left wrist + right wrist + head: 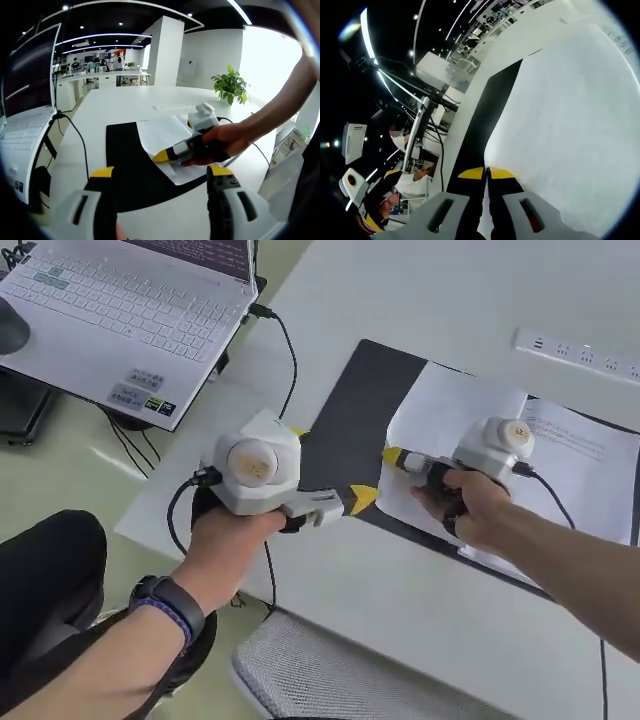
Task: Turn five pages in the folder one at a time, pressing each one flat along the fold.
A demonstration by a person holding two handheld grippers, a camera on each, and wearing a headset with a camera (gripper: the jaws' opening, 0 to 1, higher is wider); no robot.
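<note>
A black folder (pixel 350 420) lies open on the white desk, its dark inner cover (pixel 125 165) bare on the left. My right gripper (pixel 392 455) is shut on the left edge of a white page (pixel 450 420), which is lifted and curves over the fold. In the right gripper view the yellow-tipped jaws (pixel 486 173) meet on that page (pixel 560 125) beside the black cover (pixel 490 120). My left gripper (pixel 332 465) hovers open over the folder's near left corner, holding nothing; its jaws (pixel 162 172) stand wide apart, facing the right gripper (pixel 161 156).
A printed sheet (pixel 590 460) lies on the folder's right side. An open laptop (pixel 130 310) sits at the desk's far left with a cable (pixel 290 350) trailing from it. A power strip (pixel 580 355) lies at the back right. A mesh chair (pixel 320 680) is below the desk edge.
</note>
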